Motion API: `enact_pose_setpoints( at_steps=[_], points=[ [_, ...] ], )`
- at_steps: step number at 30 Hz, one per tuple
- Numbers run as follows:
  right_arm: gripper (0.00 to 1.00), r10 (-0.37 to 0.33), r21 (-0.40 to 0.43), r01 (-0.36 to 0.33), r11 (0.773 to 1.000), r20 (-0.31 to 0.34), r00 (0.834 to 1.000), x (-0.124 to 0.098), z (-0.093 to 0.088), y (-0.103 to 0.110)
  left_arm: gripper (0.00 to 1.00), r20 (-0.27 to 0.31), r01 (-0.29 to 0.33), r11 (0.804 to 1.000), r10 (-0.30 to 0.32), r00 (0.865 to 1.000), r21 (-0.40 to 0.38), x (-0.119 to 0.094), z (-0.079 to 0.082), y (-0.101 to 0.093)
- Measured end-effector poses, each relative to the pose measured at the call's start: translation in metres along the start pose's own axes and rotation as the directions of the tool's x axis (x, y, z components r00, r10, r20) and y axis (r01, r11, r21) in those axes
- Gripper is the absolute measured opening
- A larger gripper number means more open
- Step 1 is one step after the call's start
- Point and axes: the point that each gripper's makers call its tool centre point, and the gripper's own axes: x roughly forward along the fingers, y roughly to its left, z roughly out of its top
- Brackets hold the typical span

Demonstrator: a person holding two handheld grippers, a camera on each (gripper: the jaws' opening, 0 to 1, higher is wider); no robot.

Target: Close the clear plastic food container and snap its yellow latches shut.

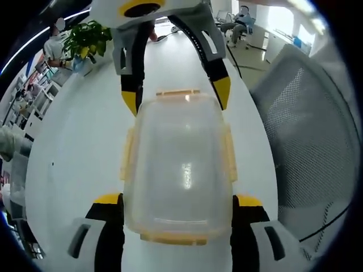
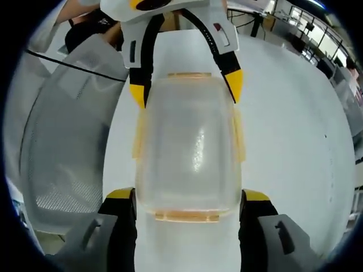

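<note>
The clear plastic food container (image 1: 178,164) (image 2: 190,150) lies on the white table (image 1: 79,147) with its lid on top. Pale yellow latches show on both long sides (image 1: 229,153) and on both ends (image 1: 177,92); I cannot tell if they are snapped down. My left gripper (image 1: 178,199) is open, its jaws straddling the container's near end. My right gripper (image 1: 176,96) faces it from the far end, open, with a yellow tip at each corner. In the right gripper view, the right gripper (image 2: 187,195) straddles the near end and the left gripper (image 2: 186,88) the far one.
A grey mesh office chair (image 1: 317,141) (image 2: 62,141) stands close against the table edge beside the container. A potted plant (image 1: 88,37) sits at the table's far end. Seated people and desks are in the background (image 1: 241,22).
</note>
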Motion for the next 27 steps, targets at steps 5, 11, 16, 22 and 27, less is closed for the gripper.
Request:
enact_pose_setpoints(
  at_steps=[5,11,16,22,27],
  points=[
    [0.71,0.004,0.002,-0.004,1.000,-0.003,1.000,0.001,0.000,0.000,0.75,-0.008,-0.002,1.000,0.002,1.000,0.014,0.001,-0.001,-0.001],
    [0.71,0.013,0.002,-0.013,1.000,-0.013,1.000,0.002,0.000,0.000,0.76,0.000,0.014,1.000,-0.014,1.000,0.016,0.001,-0.001,-0.001],
    [0.71,0.028,0.004,-0.028,1.000,-0.017,0.999,0.002,0.000,0.000,0.77,0.001,0.037,0.999,-0.037,0.999,0.017,0.003,-0.001,-0.001],
    [0.72,0.028,0.009,-0.028,1.000,-0.012,1.000,0.002,0.002,-0.009,0.78,-0.012,0.044,0.999,-0.044,0.999,0.023,0.004,-0.004,0.009],
    [0.72,0.026,0.012,-0.026,1.000,-0.013,1.000,0.001,0.002,-0.021,0.78,-0.019,0.045,0.999,-0.045,0.999,0.029,0.006,-0.004,0.019]
  ],
)
